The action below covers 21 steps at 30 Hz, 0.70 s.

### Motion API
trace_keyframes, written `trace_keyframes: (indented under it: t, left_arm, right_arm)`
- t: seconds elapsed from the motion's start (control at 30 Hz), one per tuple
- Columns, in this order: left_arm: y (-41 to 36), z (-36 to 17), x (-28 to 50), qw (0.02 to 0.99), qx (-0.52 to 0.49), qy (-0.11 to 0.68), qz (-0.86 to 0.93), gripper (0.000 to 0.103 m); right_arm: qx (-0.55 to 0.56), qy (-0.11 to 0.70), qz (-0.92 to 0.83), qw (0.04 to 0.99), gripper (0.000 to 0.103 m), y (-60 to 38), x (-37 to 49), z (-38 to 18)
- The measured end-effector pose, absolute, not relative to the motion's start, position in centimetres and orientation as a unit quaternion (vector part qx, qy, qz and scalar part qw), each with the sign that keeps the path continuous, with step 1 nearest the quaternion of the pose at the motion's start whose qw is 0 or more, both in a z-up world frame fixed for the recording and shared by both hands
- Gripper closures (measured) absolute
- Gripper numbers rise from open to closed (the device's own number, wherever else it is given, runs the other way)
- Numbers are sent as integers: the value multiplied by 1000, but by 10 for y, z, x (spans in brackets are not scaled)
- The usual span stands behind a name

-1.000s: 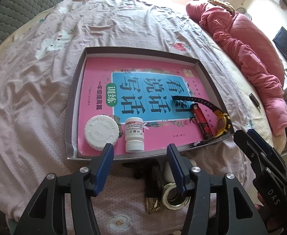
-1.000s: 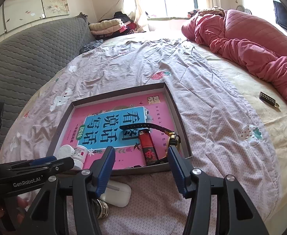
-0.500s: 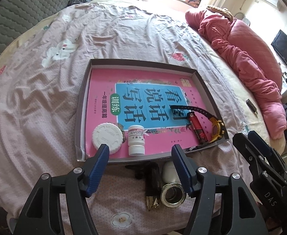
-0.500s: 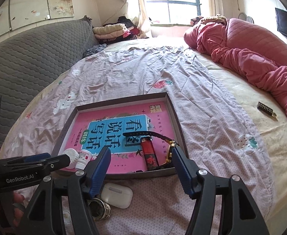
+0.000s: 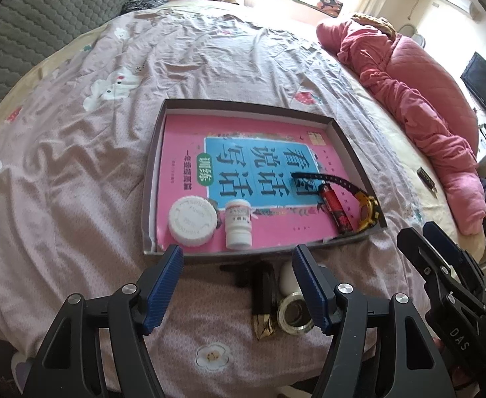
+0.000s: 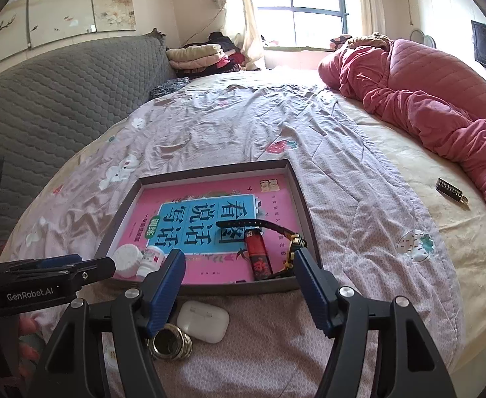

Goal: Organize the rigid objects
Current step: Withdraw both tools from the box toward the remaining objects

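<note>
A shallow grey box (image 5: 352, 146) lies on the bed and holds a pink book (image 5: 243, 162), a white round lid (image 5: 192, 221), a white pill bottle (image 5: 238, 224), a red lighter (image 5: 335, 209) and a black and gold watch (image 5: 365, 204). In front of the box lie a tape roll (image 5: 294, 313), a white earbud case (image 6: 204, 320) and a dark black and gold object (image 5: 262, 295). My left gripper (image 5: 238, 290) is open and empty above these. My right gripper (image 6: 239, 290) is open and empty, just before the box (image 6: 304, 212).
A pink quilt (image 6: 425, 83) is heaped at the right of the bed. A small dark fob (image 6: 450, 190) lies on the yellow sheet. A grey padded headboard (image 6: 60, 89) runs along the left. Folded clothes (image 6: 196, 56) sit at the far end.
Both grippers have drawn back and risen from the box, so more of the bed and the loose objects in front of it show. Both jaws stay open.
</note>
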<state>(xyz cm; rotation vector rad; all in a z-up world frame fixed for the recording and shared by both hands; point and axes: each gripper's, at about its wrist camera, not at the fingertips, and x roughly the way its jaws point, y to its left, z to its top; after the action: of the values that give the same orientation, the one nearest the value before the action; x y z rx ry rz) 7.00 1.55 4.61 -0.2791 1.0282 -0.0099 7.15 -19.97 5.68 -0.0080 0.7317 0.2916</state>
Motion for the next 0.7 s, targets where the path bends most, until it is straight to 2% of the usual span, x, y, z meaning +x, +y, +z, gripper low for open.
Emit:
trace_keyframes:
  t: [0.7]
  left_arm:
    - [5,15,35,847,-116,519,-15,33]
  right_arm:
    - [-20,396,153,905,36,-204,39,22]
